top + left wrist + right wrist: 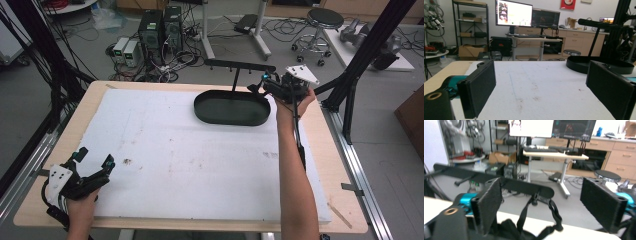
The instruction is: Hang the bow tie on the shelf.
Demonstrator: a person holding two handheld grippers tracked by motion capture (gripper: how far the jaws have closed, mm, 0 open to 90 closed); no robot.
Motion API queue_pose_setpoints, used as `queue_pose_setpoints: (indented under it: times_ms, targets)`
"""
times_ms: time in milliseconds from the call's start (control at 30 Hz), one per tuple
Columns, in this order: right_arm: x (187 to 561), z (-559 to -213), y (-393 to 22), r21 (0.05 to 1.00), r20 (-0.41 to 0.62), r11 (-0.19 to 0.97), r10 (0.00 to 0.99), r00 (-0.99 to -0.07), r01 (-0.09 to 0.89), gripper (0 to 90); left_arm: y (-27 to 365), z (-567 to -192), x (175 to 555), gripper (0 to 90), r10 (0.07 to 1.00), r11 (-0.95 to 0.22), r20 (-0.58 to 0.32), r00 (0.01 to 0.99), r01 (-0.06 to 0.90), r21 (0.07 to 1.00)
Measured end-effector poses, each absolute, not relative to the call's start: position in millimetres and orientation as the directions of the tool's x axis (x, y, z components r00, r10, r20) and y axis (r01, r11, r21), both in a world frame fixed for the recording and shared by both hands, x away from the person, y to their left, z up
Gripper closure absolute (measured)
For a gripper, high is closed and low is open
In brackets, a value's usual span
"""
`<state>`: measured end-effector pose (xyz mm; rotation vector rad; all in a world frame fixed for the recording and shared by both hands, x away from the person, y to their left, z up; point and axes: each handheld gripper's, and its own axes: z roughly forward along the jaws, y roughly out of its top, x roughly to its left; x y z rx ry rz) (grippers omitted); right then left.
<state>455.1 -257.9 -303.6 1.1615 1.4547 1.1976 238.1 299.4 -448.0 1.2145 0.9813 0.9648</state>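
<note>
High view, surface: light wooden worktop (345, 165) carrying a white sheet (200, 155) with faint brown smudges near its middle.
High view, room: grey floor beyond the far edge, two computer towers (161, 29) amid tangled cables, a round stool (324, 20) on castors far right, black frame struts at both sides.
High view, stand: black oval tray (232, 108) at the far centre-right of the sheet, a thin post rising from it to a black crossbar (240, 65).
High view, left tool (94, 161): near left corner, held in the left hand (82, 205), jaws spread wide, nothing between them; well apart from the stand.
High view, right tool (260, 85): far right, held up in the right hand (292, 107), just beside the crossbar's right end, above the tray's right rim.
Left gripper view: both jaws wide apart and empty over the white sheet; oval tray far right with post and crossbar above; monitors (514, 13), a desk and shelving behind.
Right gripper view: jaws wide apart, holding nothing; the crossbar (499, 180) runs left to right just beyond them; a black strap (541, 217) hangs from it between the jaws, though whether it touches them I cannot tell.
</note>
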Motion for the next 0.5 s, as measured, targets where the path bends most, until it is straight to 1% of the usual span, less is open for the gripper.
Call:
queue_pose_setpoints:
  times_ms: [33, 133, 267, 300, 400, 500]
  targets:
    - [451, -301, -258, 0.987, -0.078, 0.099, 0.985, -0.156, 0.13, 11.7, 299, -448, 238, 9.6, 0.953, 0.097, -0.075, 0.294, -0.061, 0.993]
    - [439, -292, -259, 0.986, -0.086, 0.109, 0.98, -0.177, 0.123, 11.7, 297, -447, 237, 9.6, 0.952, 0.098, -0.075, 0.296, -0.064, 0.993]
    - [418, -280, -259, 0.993, -0.077, 0.093, 0.977, -0.2, 0.072, 11.9, 296, -447, 236, 9.6, 0.95, 0.1, -0.076, 0.303, -0.064, 0.993]
    - [412, -279, -260, 0.994, -0.078, 0.091, 0.976, -0.203, 0.059, 11.9, 296, -446, 236, 9.6, 0.95, 0.103, -0.079, 0.304, -0.065, 0.993]
    - [395, -278, -264, 0.994, -0.069, 0.084, 0.976, -0.205, 0.066, 11.9, 295, -446, 236, 9.6, 0.949, 0.101, -0.077, 0.307, -0.065, 0.993]
    - [376, -278, -270, 0.995, -0.069, 0.081, 0.979, -0.189, 0.058, 11.9, 294, -445, 235, 9.6, 0.947, 0.103, -0.076, 0.313, -0.07, 0.992]
